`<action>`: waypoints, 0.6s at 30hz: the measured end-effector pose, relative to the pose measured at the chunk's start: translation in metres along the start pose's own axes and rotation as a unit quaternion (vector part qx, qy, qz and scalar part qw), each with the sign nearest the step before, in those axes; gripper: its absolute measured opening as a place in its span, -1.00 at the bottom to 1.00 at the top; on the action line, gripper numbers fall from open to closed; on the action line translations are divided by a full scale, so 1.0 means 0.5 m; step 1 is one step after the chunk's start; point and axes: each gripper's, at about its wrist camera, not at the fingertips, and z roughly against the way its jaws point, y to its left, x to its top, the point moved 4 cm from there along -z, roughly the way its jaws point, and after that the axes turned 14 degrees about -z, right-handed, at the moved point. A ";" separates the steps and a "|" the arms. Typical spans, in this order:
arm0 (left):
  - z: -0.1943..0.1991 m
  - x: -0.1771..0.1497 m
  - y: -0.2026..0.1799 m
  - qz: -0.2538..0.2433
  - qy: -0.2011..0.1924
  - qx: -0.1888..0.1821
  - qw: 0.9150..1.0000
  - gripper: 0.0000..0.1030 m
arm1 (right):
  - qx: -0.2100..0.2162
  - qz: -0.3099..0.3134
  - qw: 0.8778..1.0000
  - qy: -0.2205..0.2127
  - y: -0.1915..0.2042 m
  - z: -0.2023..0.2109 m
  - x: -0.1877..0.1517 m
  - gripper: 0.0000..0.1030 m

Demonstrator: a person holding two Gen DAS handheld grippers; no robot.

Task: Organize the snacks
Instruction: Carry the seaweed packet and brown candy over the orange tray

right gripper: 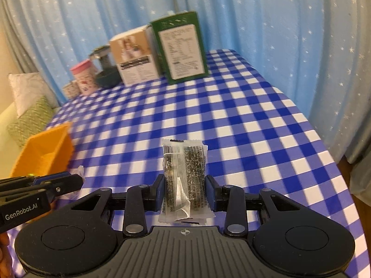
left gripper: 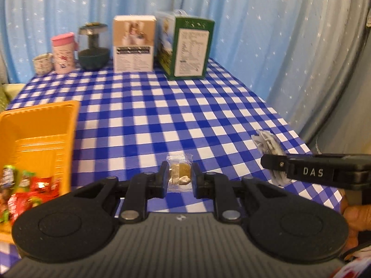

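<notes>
1. Two boxes (left gripper: 134, 44) and one orange bin (left gripper: 44, 136) with several red snacks (left gripper: 34, 190) stand on the table (left gripper: 162, 115).
2. Left gripper (left gripper: 179, 176) pinches a clear packet (left gripper: 180, 173) above the table.
3. Right gripper (right gripper: 185, 192) clamps a dark speckled packet (right gripper: 184, 178).

Orange tray (left gripper: 69, 125) edge-cropped; contents perhaps candy

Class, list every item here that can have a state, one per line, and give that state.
Left gripper: shut on clear-wrapped golden snack.
Right gripper: shut on clear packet of dark seeds.
Orange plastic bin: open, partly filled with red-wrapped snacks.
Green carton: upright.
Tan-and-white box: upright.
Pink-lidded canister: lid on.
</notes>
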 end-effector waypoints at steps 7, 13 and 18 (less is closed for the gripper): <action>0.104 -0.021 0.058 0.019 -0.017 0.027 0.999 -0.66 | 0.033 0.022 0.999 -0.001 0.102 0.050 -0.048 -0.28; 0.167 -0.050 0.109 0.033 -0.019 0.052 0.998 -0.66 | 0.055 0.047 0.997 0.007 0.181 0.063 -0.083 -0.28; 0.208 -0.076 0.154 0.047 -0.016 0.072 0.996 -0.66 | 0.073 0.069 0.995 0.008 0.240 0.067 -0.103 -0.28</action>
